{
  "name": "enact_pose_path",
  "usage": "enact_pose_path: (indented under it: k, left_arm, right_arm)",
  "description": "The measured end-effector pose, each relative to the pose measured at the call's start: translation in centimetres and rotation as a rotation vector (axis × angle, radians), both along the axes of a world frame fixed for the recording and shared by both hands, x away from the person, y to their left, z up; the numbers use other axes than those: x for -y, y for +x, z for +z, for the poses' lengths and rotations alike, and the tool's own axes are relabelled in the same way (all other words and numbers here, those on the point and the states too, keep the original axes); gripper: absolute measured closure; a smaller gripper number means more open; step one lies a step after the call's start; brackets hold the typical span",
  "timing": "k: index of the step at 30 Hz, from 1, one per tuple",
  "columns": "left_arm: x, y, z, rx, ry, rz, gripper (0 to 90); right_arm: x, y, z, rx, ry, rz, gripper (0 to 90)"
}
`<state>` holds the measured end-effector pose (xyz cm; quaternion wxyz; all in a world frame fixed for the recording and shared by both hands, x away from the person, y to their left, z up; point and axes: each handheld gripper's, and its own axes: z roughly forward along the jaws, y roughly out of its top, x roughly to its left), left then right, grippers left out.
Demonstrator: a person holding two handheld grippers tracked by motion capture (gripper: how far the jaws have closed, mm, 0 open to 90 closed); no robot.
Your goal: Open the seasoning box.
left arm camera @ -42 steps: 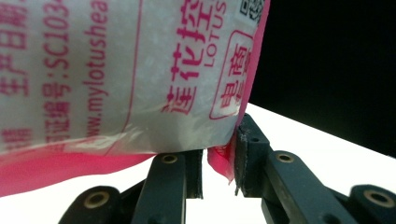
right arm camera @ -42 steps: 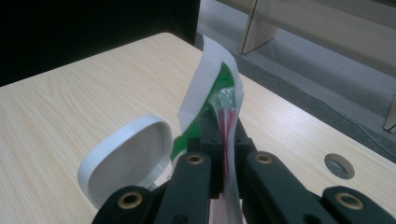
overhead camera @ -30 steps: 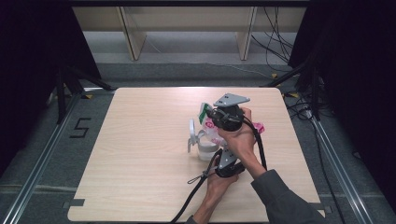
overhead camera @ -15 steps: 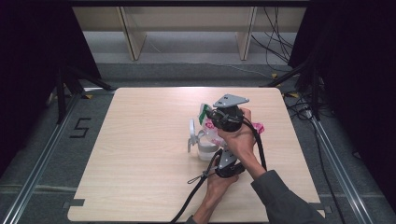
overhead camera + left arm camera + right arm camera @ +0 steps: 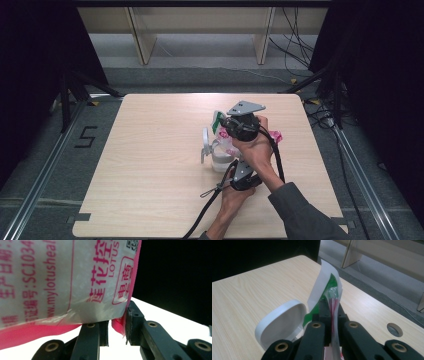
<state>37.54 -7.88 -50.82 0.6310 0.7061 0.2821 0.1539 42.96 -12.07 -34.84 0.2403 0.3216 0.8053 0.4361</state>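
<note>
where high view hides grip, right gripper (image 5: 332, 315) pinches packet (image 5: 331, 300) edge

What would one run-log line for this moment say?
right claw: shut on pouch top | left claw: shut on pink pouch edge | white container: lid open, on table

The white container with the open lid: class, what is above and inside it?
Above the white container, both grippers hold a pink-and-white packet; the right gripper pinches its top. The container's inside is hidden by the packet and hand.
</note>
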Motion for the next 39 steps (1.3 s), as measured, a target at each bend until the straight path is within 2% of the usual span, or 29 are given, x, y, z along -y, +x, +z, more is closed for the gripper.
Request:
enact_pose_path:
  k: [9,10,11,14,16,22,23,26,28,29,31,32,33,34,39]
  left_arm:
    - [0.05,-0.04,-0.07,0.004,0.002,0.002,75.1]
    - [-0.31,0.1,-0.01,0.017,0.07,-0.008,75.1]
    - [-0.17,0.07,0.01,0.013,0.054,0.002,75.1]
    - [-0.18,0.07,0.04,0.019,0.045,0.004,75.1]
    - [-0.14,0.01,0.01,0.013,0.051,0.006,75.0]
    - [-0.22,0.01,0.02,0.013,0.051,0.004,75.1]
    - [-0.25,0.0,0.06,0.015,0.051,0.002,75.1]
    - [-0.2,0.01,0.11,0.02,0.039,0.008,75.1]
    - [-0.2,0.0,0.04,0.018,0.049,0.007,75.1]
    - [-0.16,0.05,-0.03,0.019,0.051,0.011,75.0]
    - [-0.3,0.14,0.03,0.013,0.054,0.007,75.1]
    - [-0.29,0.09,0.06,0.019,0.057,0.012,75.1]
    - [-0.24,0.05,0.04,0.022,0.047,0.013,75.1]
    - [-0.23,0.05,0.04,0.02,0.045,0.011,75.1]
    - [-0.25,0.07,0.03,0.015,0.046,0.009,75.1]
  right_arm:
    - [-0.01,-0.06,0.02,0.01,-0.001,0.01,89.9]
    - [0.01,-0.08,0.01,-0.001,-0.009,0.014,89.8]
    - [0.02,-0.05,0.01,-0.003,-0.01,0.016,89.8]
    - [0.05,-0.06,0.06,0.002,0.009,0.012,89.8]
    - [-0.13,-0.04,-0.12,0.002,-0.008,0.009,89.8]
    - [-0.08,-0.1,-0.01,-0.009,0.0,0.009,89.8]
    - [-0.14,0.01,-0.09,0.011,-0.009,0.013,89.8]
    - [-0.14,-0.14,0.03,-0.003,0.003,0.007,89.8]
    - [-0.26,-0.05,-0.11,0.014,-0.005,0.017,89.8]
    - [-0.25,-0.1,-0.07,-0.002,-0.014,0.019,89.8]
    - [-0.23,-0.01,-0.07,0.017,-0.005,0.011,89.8]
    - [-0.12,-0.15,0.05,-0.007,0.005,0.008,89.8]
    - [-0.2,-0.12,-0.01,0.008,0.015,0.005,89.8]
    - [-0.15,-0.19,0.13,-0.007,-0.003,0.013,89.8]
    - [-0.37,-0.04,-0.06,0.01,-0.011,0.017,89.8]
